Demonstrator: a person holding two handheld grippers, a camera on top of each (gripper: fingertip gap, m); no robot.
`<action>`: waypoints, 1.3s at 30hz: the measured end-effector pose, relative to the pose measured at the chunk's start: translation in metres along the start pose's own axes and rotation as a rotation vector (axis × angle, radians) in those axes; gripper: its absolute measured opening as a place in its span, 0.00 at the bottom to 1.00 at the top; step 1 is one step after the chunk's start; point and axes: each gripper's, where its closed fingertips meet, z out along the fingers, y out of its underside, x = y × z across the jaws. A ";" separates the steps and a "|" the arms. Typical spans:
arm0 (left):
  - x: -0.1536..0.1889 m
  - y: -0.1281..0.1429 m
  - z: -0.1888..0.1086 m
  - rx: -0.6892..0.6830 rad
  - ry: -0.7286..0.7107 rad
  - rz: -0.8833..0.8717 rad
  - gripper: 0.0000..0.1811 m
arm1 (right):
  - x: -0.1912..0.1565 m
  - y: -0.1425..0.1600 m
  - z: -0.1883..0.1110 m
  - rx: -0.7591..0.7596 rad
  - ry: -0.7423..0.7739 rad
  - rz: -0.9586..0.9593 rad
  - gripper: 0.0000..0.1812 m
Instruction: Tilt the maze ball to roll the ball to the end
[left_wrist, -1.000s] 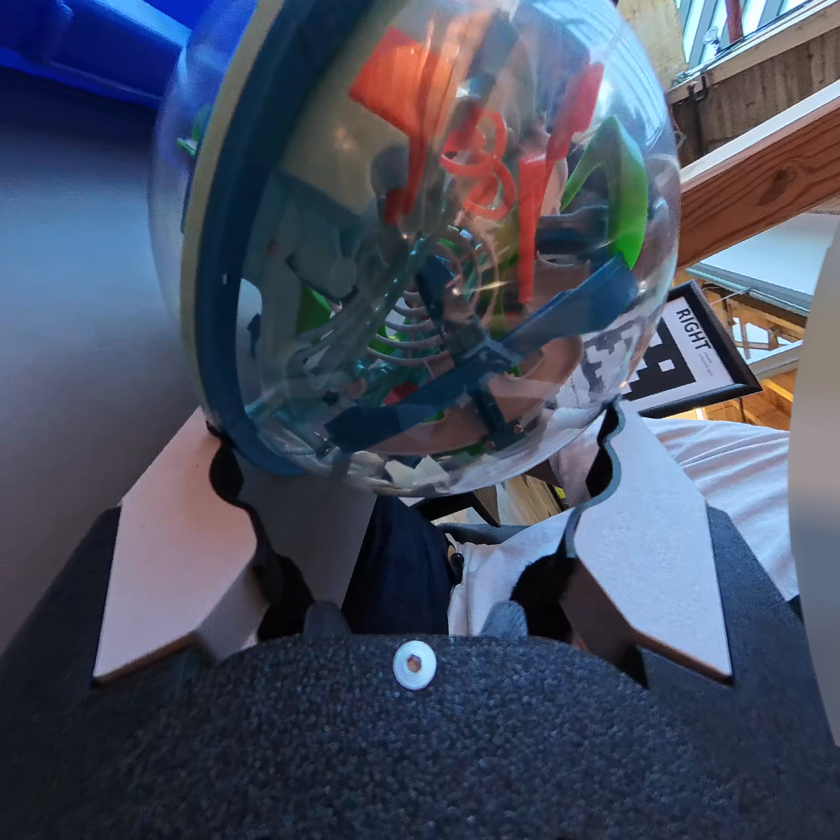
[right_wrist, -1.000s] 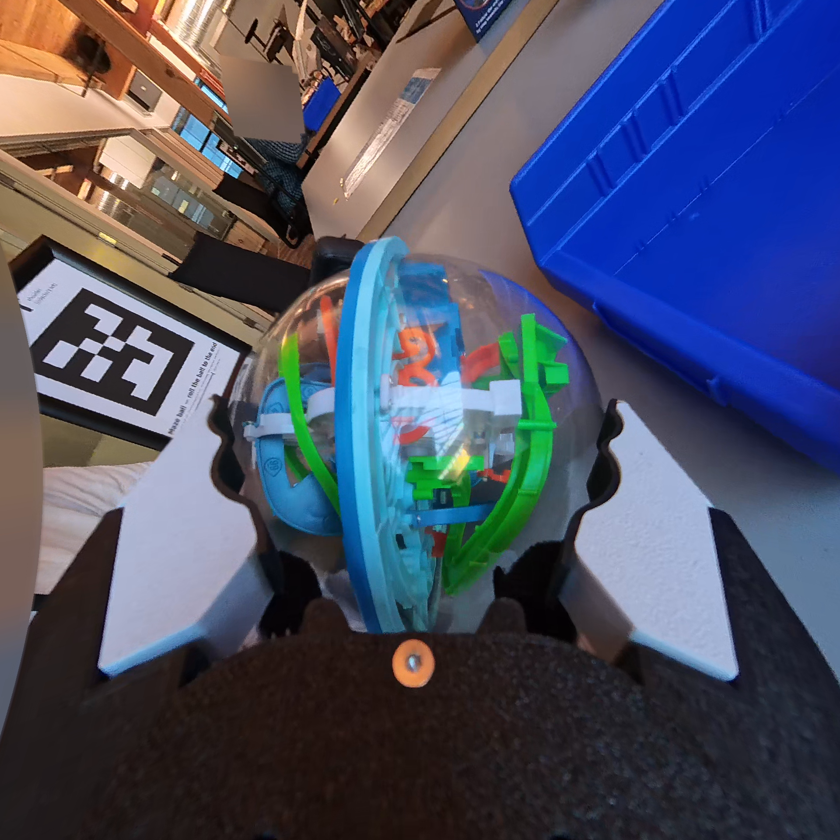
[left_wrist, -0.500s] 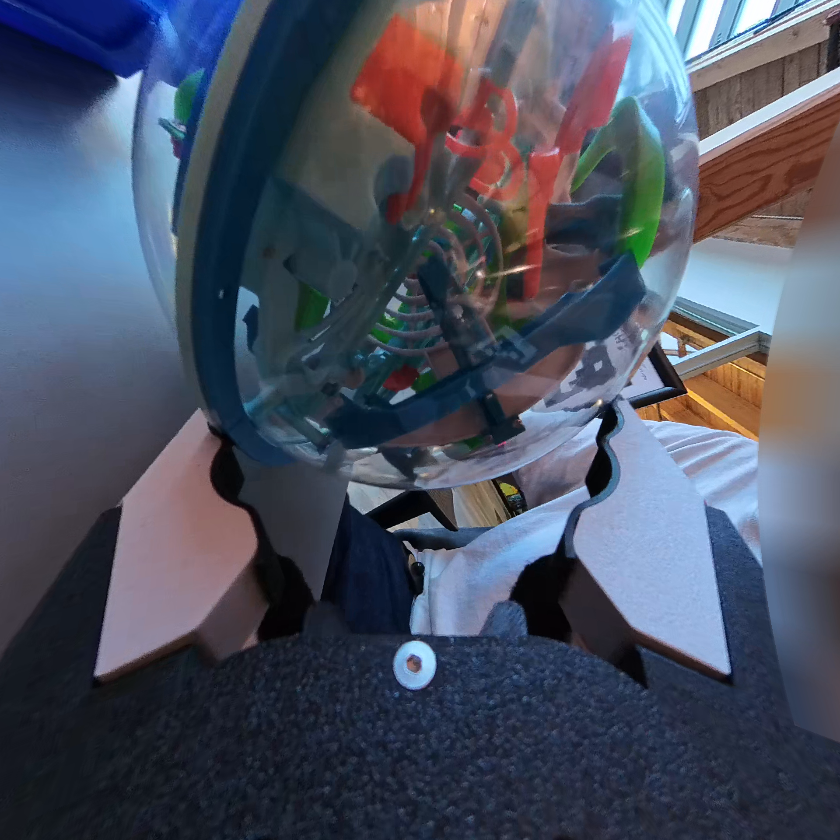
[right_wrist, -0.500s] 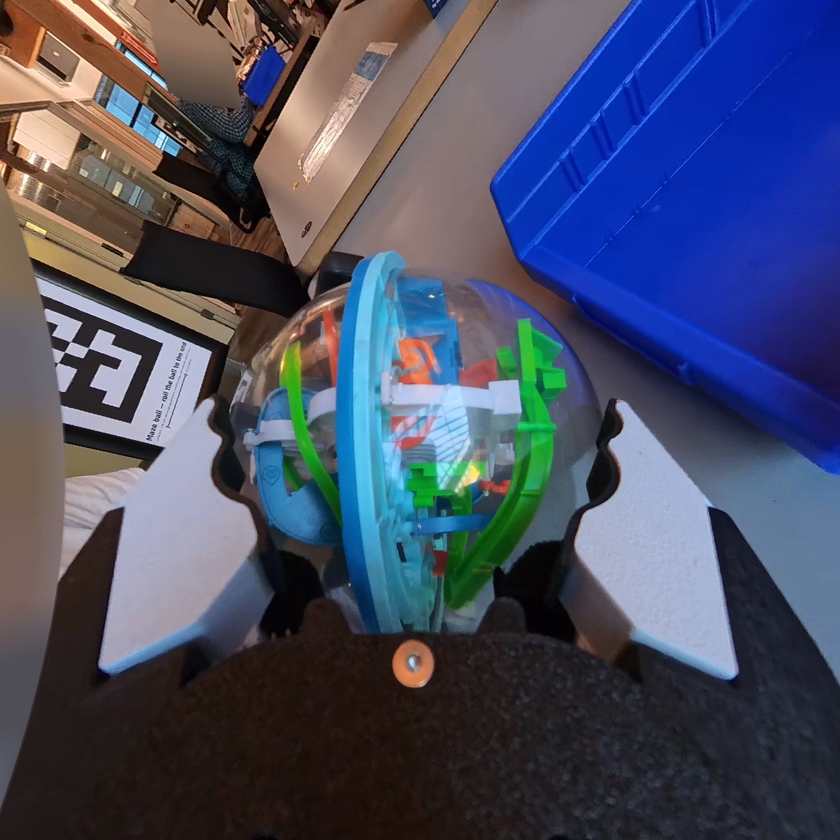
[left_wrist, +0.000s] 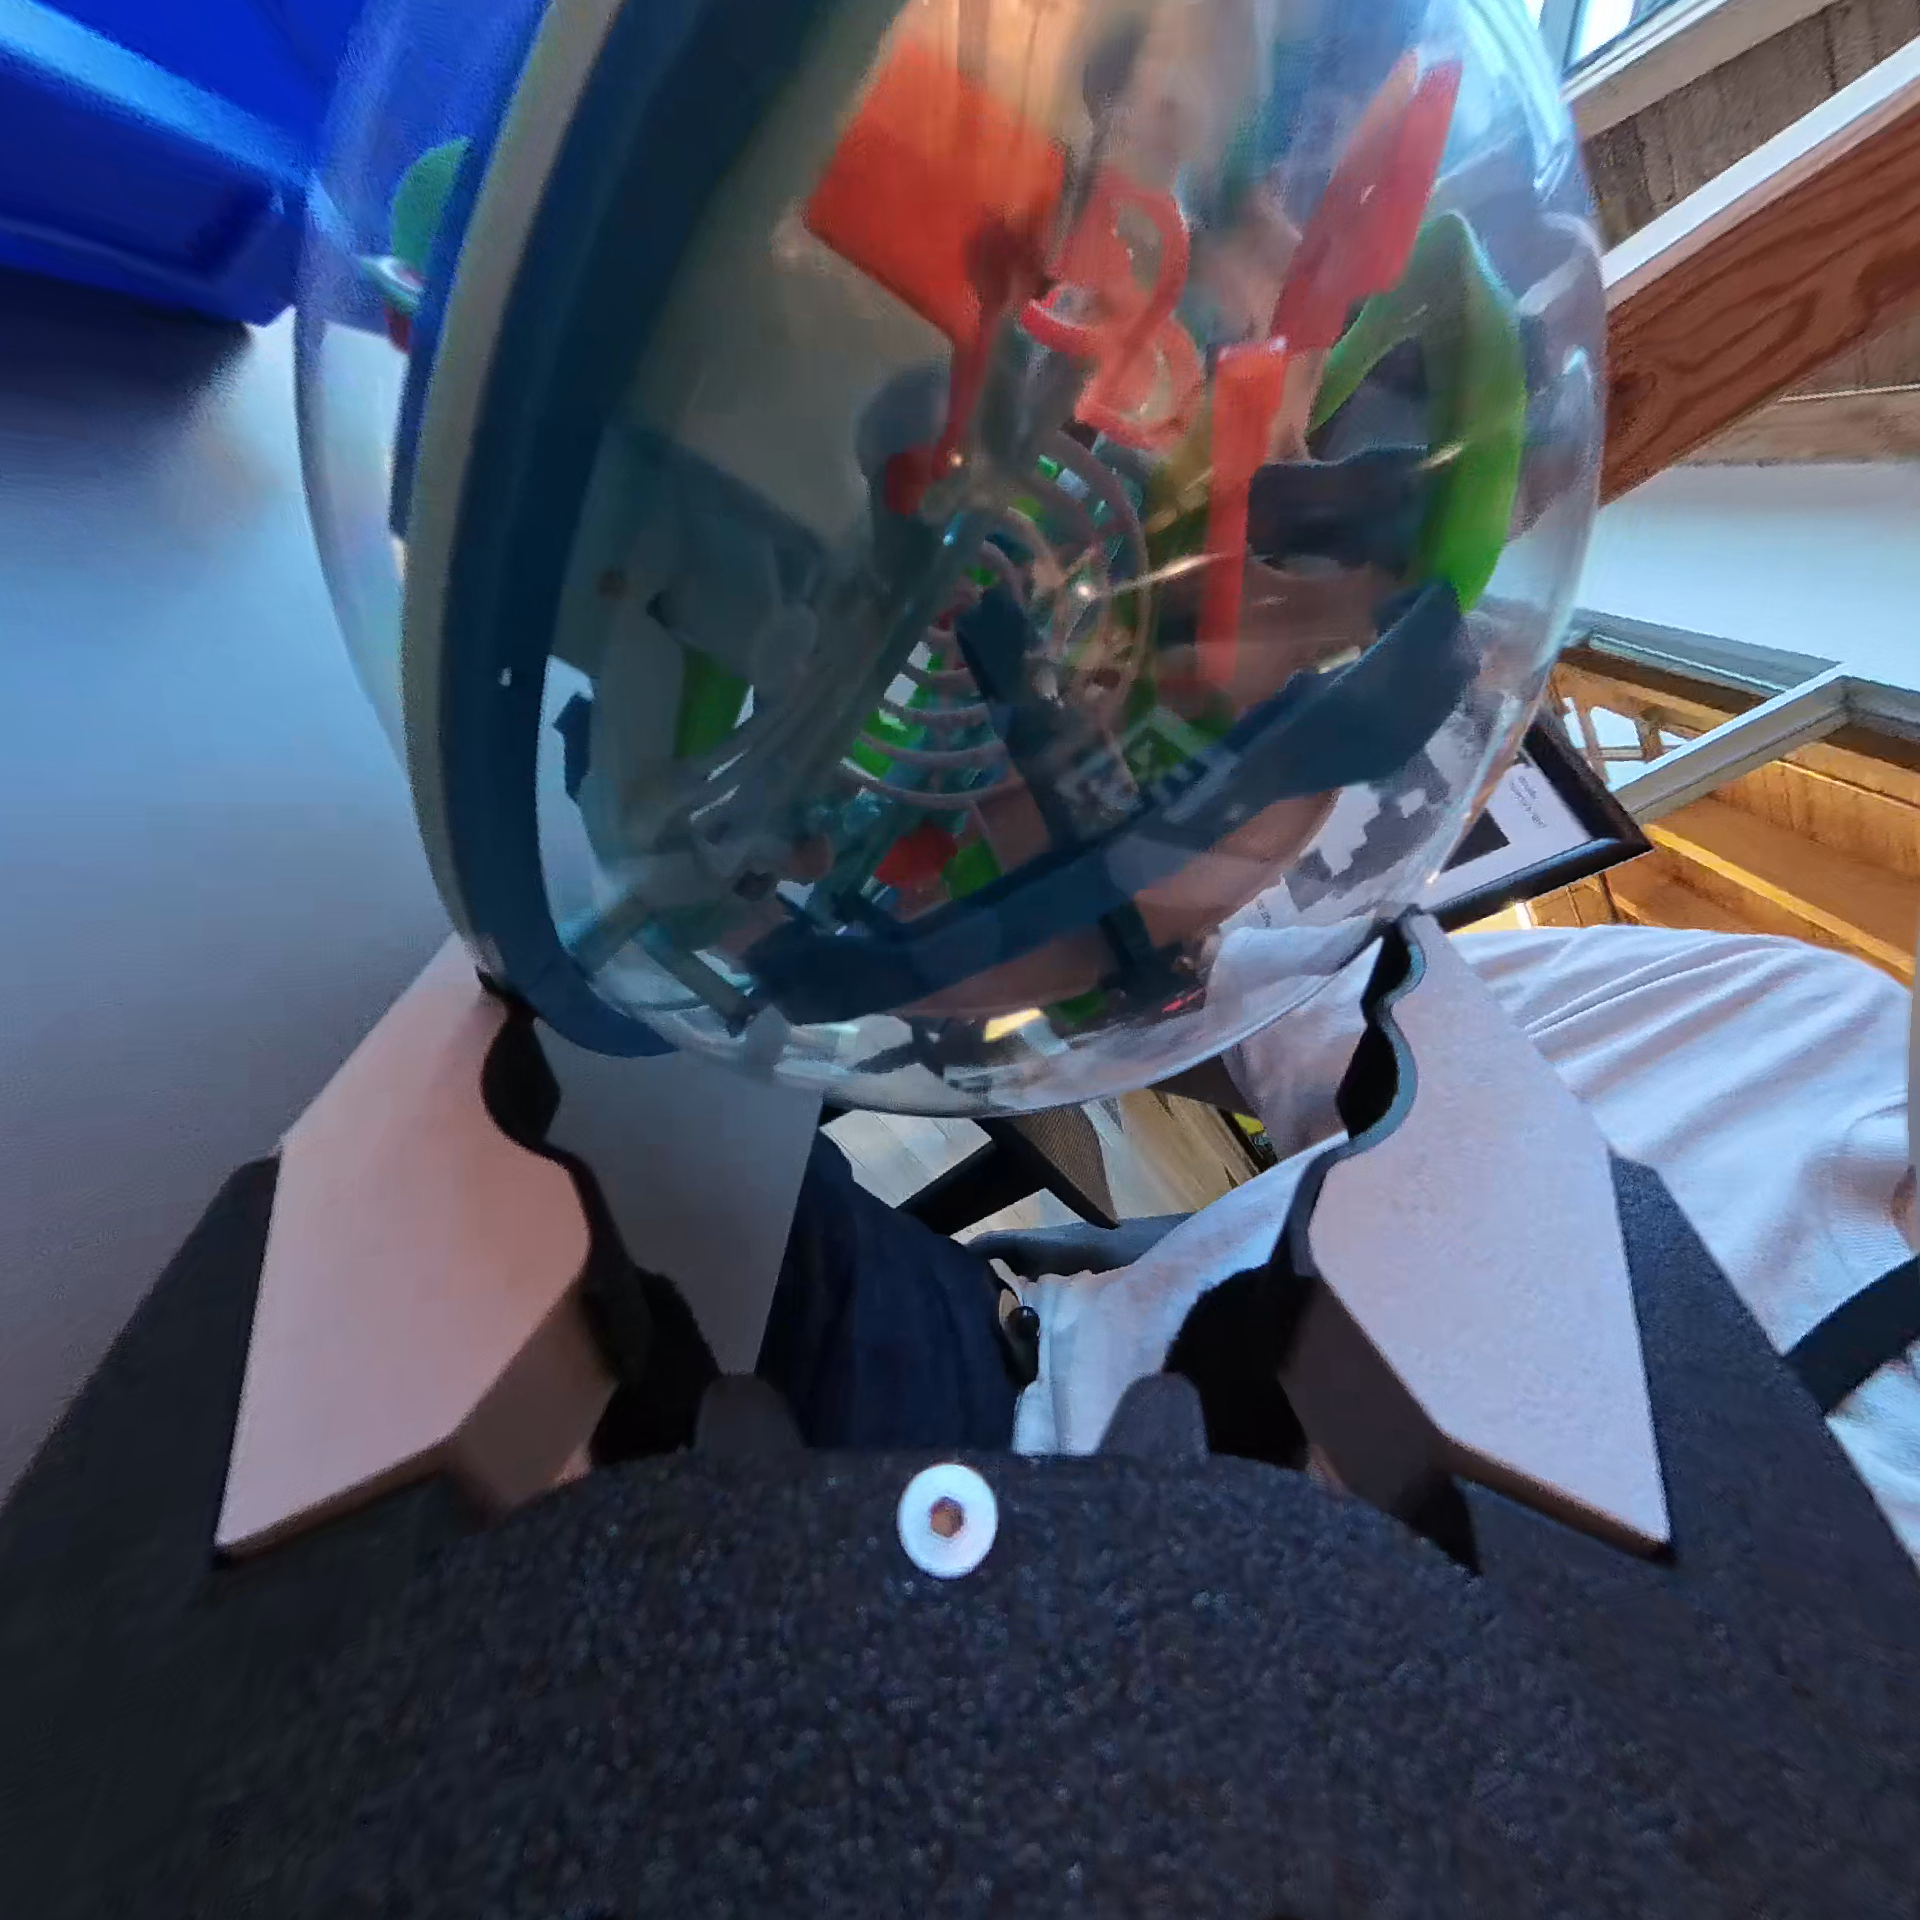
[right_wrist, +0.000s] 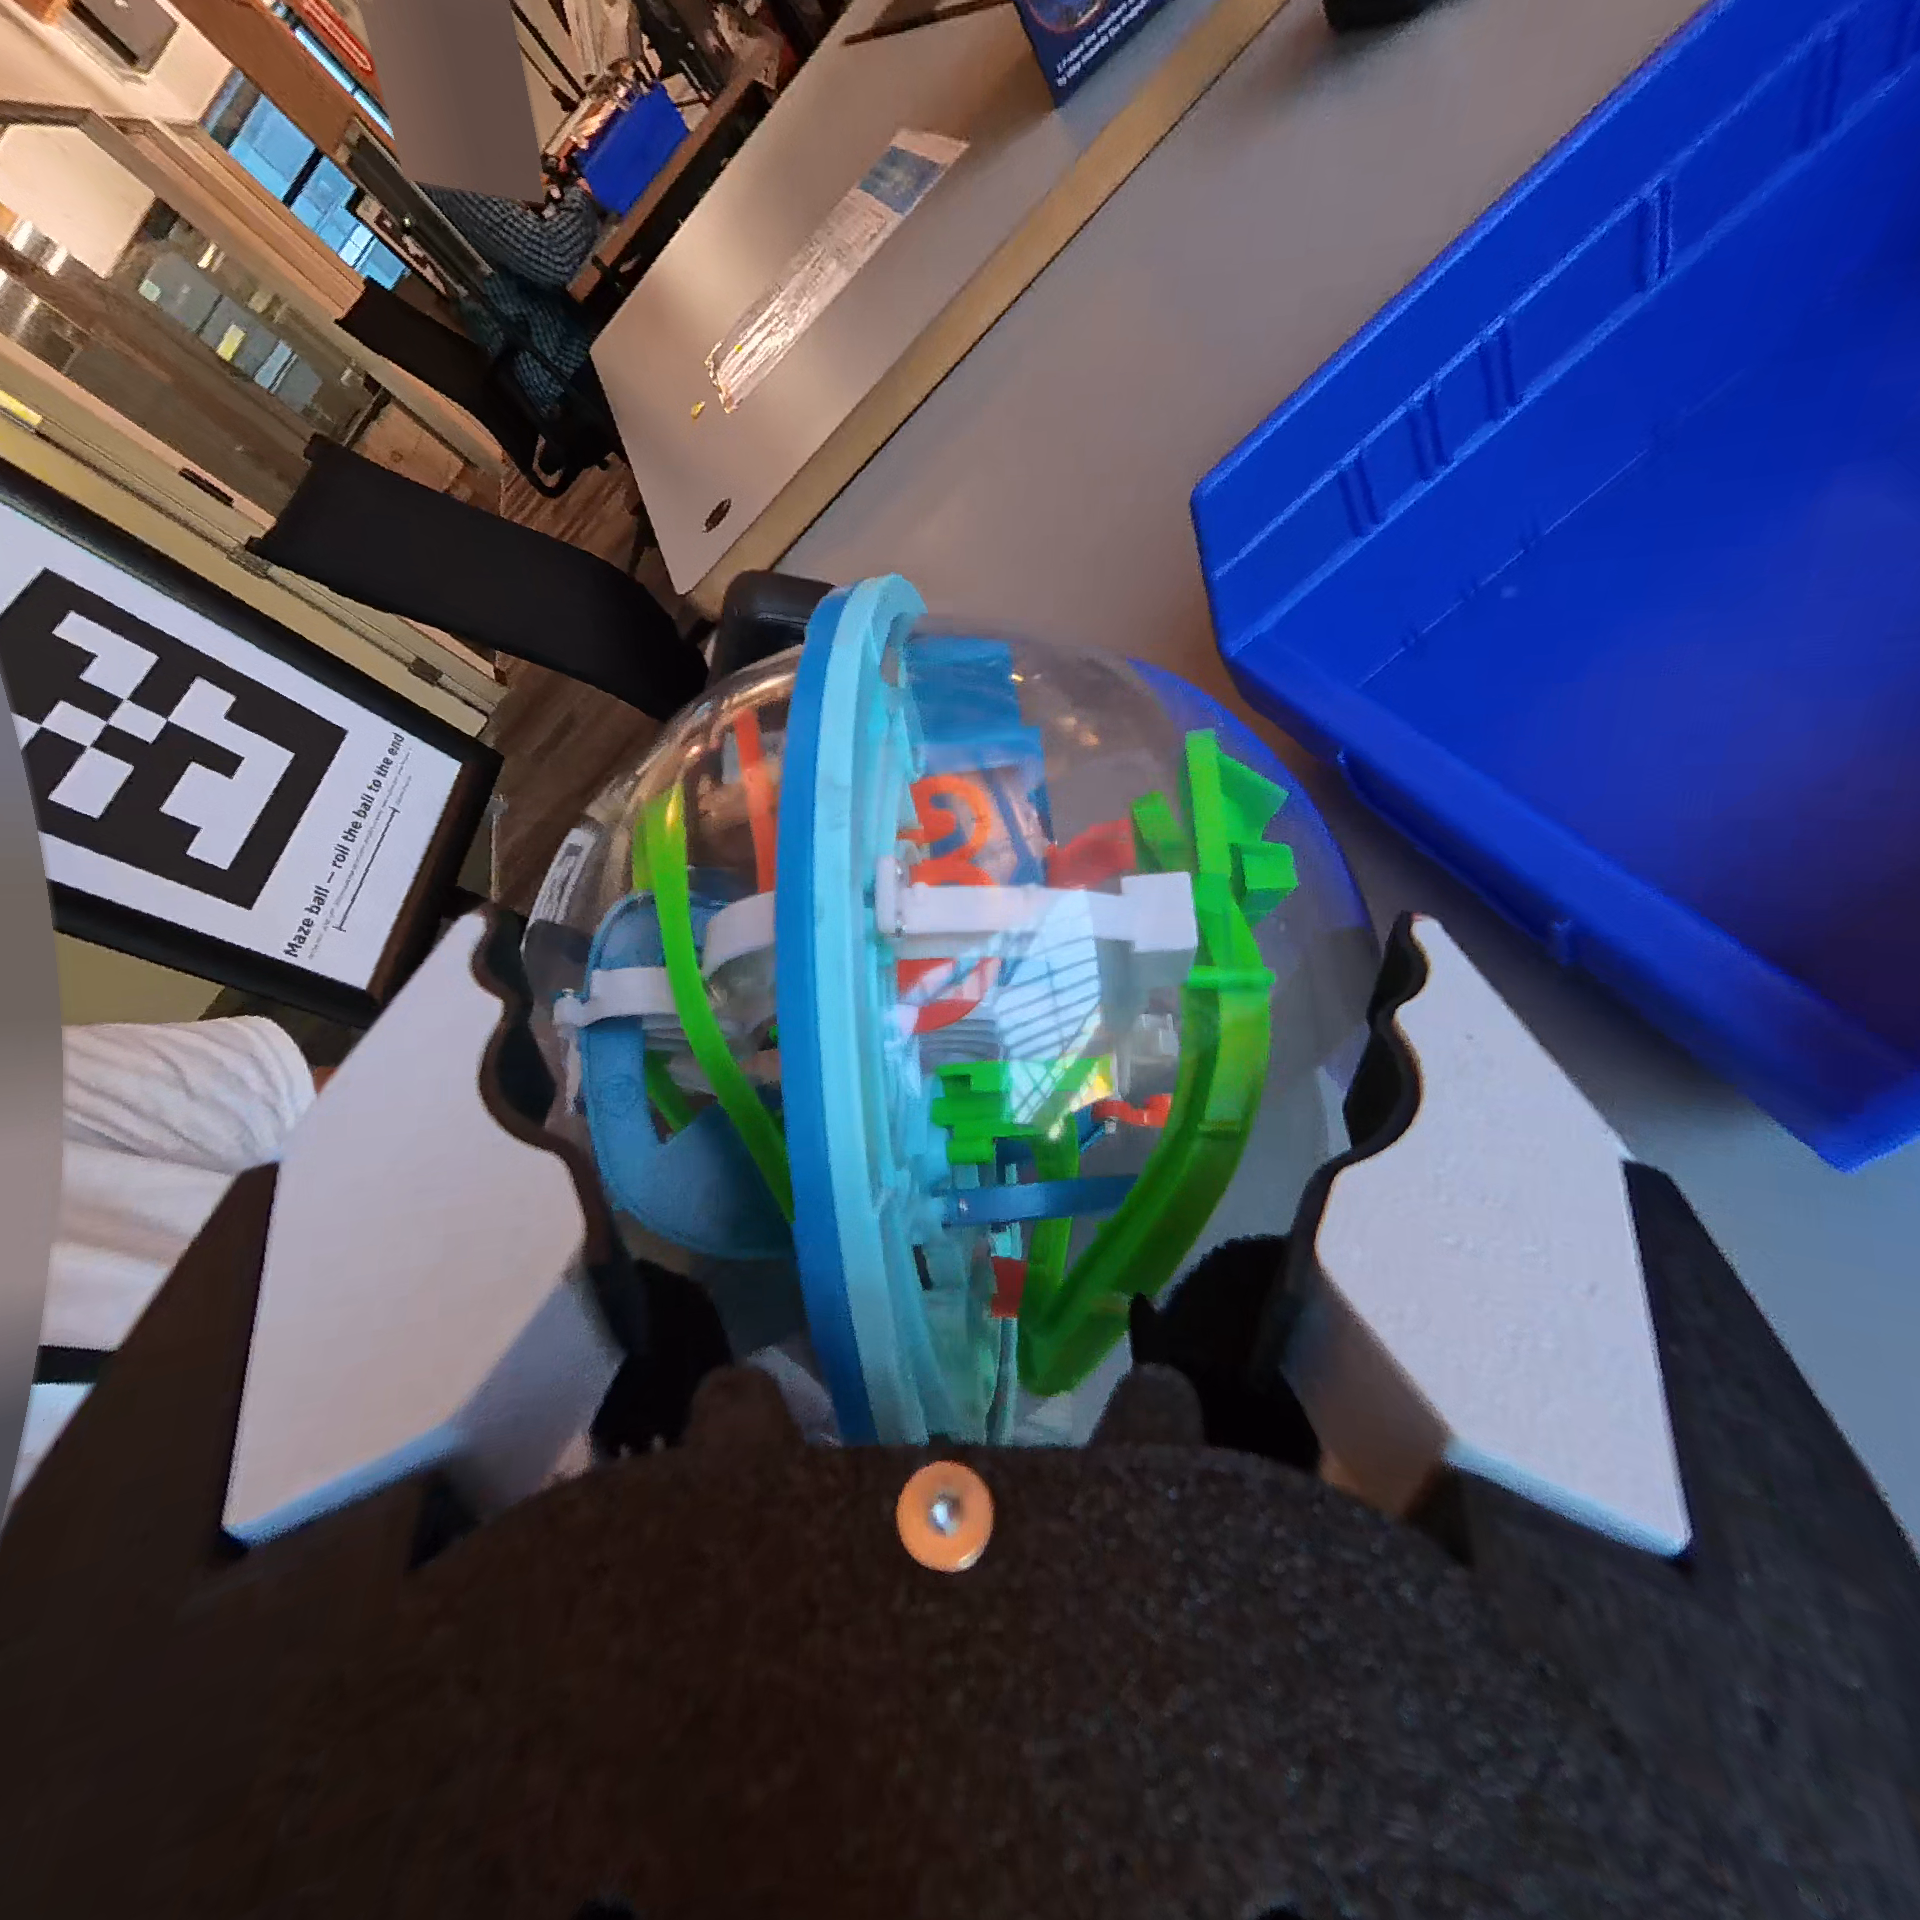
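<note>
The maze ball (right_wrist: 966, 1018) is a clear sphere with a blue ring and green, orange and white tracks inside. My right gripper (right_wrist: 945, 935) is shut on it, with the sphere deep between the two fingers and above the grey table (right_wrist: 1091, 436). In the left wrist view the maze ball (left_wrist: 935, 540) fills the upper frame. My left gripper (left_wrist: 945, 987) holds it at the fingertips: one tip is on the blue ring, the other on the clear shell. I cannot make out the small ball inside.
A blue bin (right_wrist: 1610, 520) stands on the table close to the right of the maze ball; it also shows in the left wrist view (left_wrist: 125, 177). A framed marker card (right_wrist: 208, 779) stands to the left. A person's white shirt (left_wrist: 1662, 1091) is beyond the left gripper.
Both grippers have turned with the maze ball still held. The background has swung round, and the blue bin shows more in both views.
</note>
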 end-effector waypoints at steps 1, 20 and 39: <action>0.001 -0.001 0.000 0.006 0.004 -0.006 0.84 | 0.000 -0.001 0.000 0.003 0.003 0.010 0.85; 0.006 0.000 0.003 0.024 0.080 -0.110 0.84 | 0.004 0.000 0.001 -0.077 0.063 0.099 0.85; 0.011 0.008 0.014 0.009 0.121 -0.214 0.84 | 0.010 0.009 -0.005 -0.158 0.091 0.189 0.84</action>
